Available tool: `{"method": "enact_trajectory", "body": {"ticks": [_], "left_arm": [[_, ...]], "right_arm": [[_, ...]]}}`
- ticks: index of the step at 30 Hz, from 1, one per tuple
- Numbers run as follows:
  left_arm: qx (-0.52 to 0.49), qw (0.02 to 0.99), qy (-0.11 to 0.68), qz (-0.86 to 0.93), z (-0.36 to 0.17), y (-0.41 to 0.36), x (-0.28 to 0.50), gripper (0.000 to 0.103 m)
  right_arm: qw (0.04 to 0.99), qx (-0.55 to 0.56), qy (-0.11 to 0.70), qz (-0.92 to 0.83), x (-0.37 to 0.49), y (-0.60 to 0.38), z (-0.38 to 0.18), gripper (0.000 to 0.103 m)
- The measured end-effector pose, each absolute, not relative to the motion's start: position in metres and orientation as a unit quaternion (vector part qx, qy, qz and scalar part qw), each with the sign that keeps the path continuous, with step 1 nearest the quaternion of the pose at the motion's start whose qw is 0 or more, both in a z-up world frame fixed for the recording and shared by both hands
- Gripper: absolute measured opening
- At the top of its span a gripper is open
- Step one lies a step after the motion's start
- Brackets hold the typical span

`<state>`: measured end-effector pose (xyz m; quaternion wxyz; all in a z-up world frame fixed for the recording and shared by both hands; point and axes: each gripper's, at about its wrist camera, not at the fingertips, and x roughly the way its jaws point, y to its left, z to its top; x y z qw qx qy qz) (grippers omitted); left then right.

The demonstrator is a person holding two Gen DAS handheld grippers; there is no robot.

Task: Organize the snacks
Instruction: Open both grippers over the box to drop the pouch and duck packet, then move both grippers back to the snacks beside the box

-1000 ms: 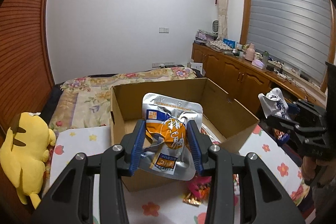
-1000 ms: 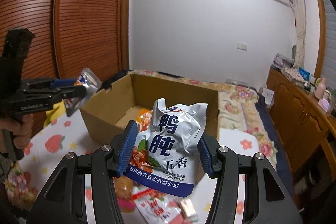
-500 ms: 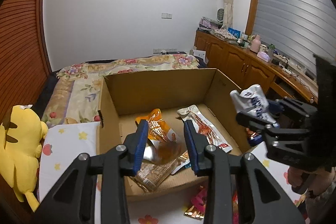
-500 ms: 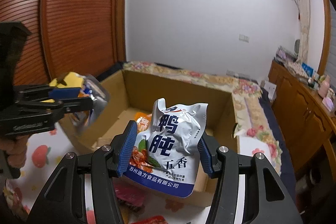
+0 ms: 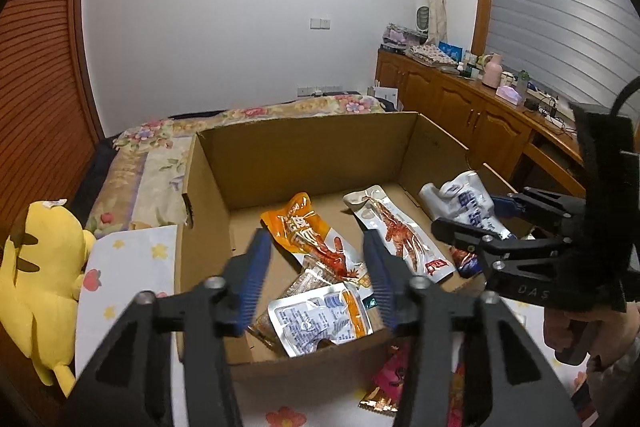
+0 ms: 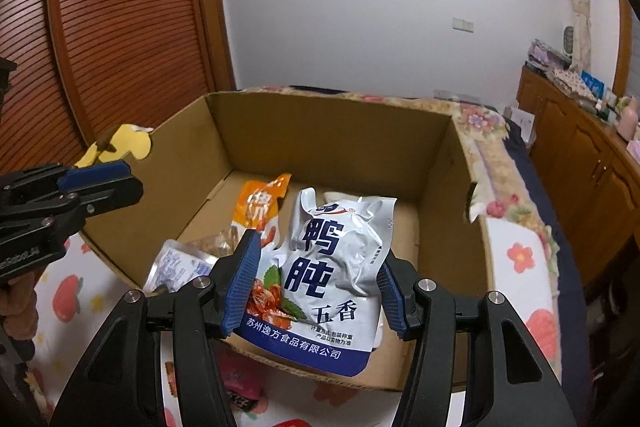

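Nearest, the left gripper (image 5: 316, 279) hangs over the near edge of the cardboard box (image 5: 304, 147), its jaws opening with nothing between them; the silver pouch (image 5: 320, 319) lies below on the box floor by an orange packet (image 5: 308, 231) and a clear one (image 5: 396, 231). The right gripper (image 6: 316, 291) has its jaws clamped on the white snack bag (image 6: 332, 267), held above the box's near wall. The box stands on a bench under a flower-print cloth (image 5: 128, 263), with loose wrappers (image 5: 392, 379) in front. Left sits a yellow plush toy (image 5: 40, 267); beyond, a floral bed (image 5: 160, 147), wooden cabinets (image 5: 460, 107) and a white wall
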<state>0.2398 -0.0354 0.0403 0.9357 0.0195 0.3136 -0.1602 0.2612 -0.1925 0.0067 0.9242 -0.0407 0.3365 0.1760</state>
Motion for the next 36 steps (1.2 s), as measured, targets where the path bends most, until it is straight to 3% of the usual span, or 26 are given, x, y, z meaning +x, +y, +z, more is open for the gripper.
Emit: {"method": "enact_trajectory", "body": {"ticks": [4, 6, 9, 18, 24, 36], "left_arm": [[0.022, 0.933, 0.317, -0.169, 0.04, -0.036, 0.234, 0.052], [0.024, 0.933, 0.317, -0.171, 0.04, -0.036, 0.23, 0.062], [0.025, 0.934, 0.309, -0.178, 0.041, -0.034, 0.22, 0.08], [0.036, 0.934, 0.301, -0.19, 0.043, -0.037, 0.191, 0.097], [0.035, 0.932, 0.31, -0.185, 0.037, -0.038, 0.177, 0.103], [0.077, 0.924, 0.325, -0.187, 0.001, -0.054, 0.148, 0.103]], "right_arm": [[0.925, -0.047, 0.332, 0.181, 0.258, -0.19, 0.005, 0.06], [0.925, -0.044, 0.328, 0.185, 0.257, -0.193, 0.007, 0.066], [0.93, -0.042, 0.315, 0.183, 0.248, -0.194, 0.014, 0.067], [0.941, -0.039, 0.275, 0.193, 0.196, -0.206, 0.029, 0.067], [0.94, -0.031, 0.273, 0.201, 0.171, -0.219, 0.027, 0.067], [0.93, -0.048, 0.306, 0.196, 0.145, -0.235, -0.005, 0.067]]}}
